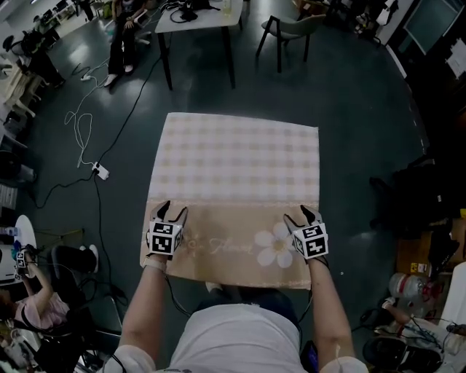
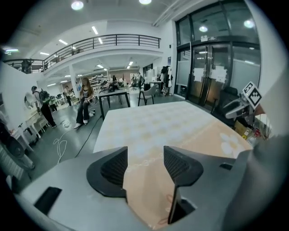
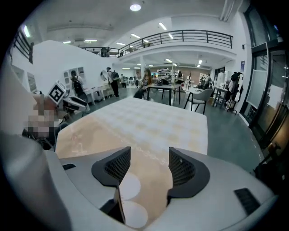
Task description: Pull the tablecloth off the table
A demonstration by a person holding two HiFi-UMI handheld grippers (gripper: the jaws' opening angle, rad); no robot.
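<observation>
Head view: the tablecloth [image 1: 233,156] lies spread flat right in front of the person, and it hides the table under it. It looks close to square, so I cannot tell a long axis. Its pattern does give it a direction: a pale checked field takes up the far part, and a plain tan band runs from left to right along the near side, draping over the near edge.

On that band there is a white daisy [image 1: 274,246] towards the right. Beside it, nearer the middle, is a line of cursive script [image 1: 225,246]. It may say "Flower", but it is too faint to be sure.

Both tongs sit over the tan band, well apart, and point away from the person. The left gripper [image 1: 170,212] is near the cloth's left edge, and the right gripper [image 1: 306,216] is just beyond the daisy.

The left gripper view shows its jaws spread wide – released, clamping nothing. Tan cloth shows in the gap and the checked field stretches beyond.

The right gripper view shows the same, with jaws apart and unclenched. Tan cloth and two white daisy petals [image 3: 128,187] lie between and below them. Whether either tool touches the fabric cannot be told.

Farther off on the dark floor stand a black desk [image 1: 196,18] and a chair [image 1: 291,29], and a white cable [image 1: 80,127] trails to the left.
</observation>
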